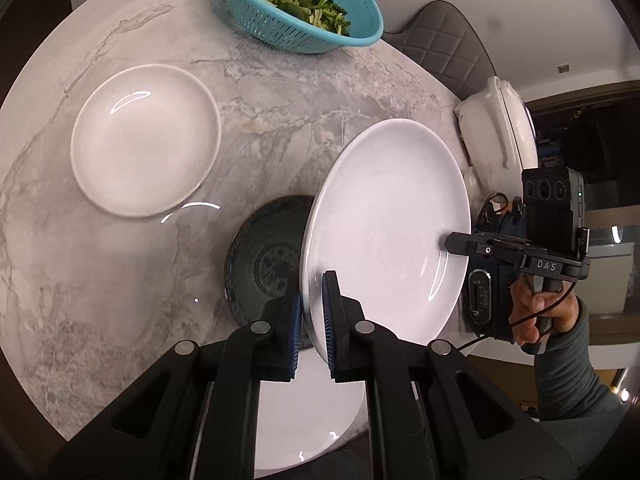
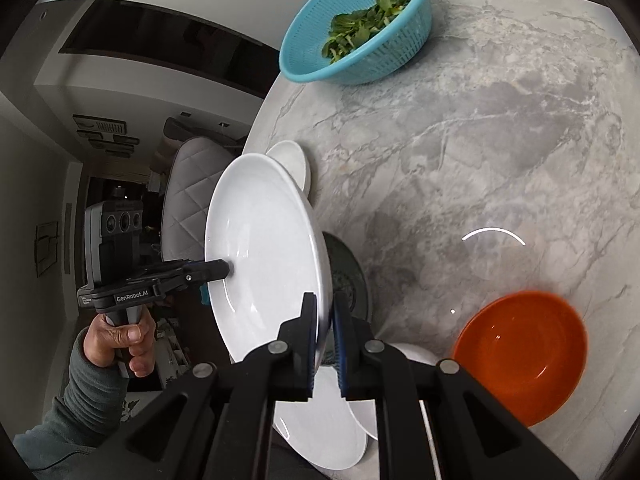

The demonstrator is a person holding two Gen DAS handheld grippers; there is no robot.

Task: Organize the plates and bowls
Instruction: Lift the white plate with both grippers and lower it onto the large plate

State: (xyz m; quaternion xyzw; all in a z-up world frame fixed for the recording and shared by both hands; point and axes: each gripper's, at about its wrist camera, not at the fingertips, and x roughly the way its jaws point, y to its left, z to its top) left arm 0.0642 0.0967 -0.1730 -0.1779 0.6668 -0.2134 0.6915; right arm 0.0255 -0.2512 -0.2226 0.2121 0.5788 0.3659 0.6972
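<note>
A large white plate (image 1: pixel 384 232) (image 2: pixel 264 264) hangs tilted above the marble table, held at two opposite rims. At the bottom of the left wrist view, my left gripper (image 1: pixel 312 300) is shut on the plate's near rim; it also shows at the left of the right wrist view (image 2: pixel 229 267). My right gripper (image 2: pixel 325 312) is shut on the opposite rim and appears in the left wrist view (image 1: pixel 442 242), held by a hand. Under the lifted plate a dark patterned plate (image 1: pixel 264 264) (image 2: pixel 348 276) lies on the table, partly hidden.
A white plate (image 1: pixel 146 140) lies flat on the table; another white plate (image 1: pixel 304 420) (image 2: pixel 320 432) sits at the near edge under the grippers. An orange bowl (image 2: pixel 520 356), a teal colander of greens (image 1: pixel 300 4) (image 2: pixel 360 28), a white lidded dish (image 1: pixel 496 128) and a quilted chair (image 1: pixel 444 36) surround them.
</note>
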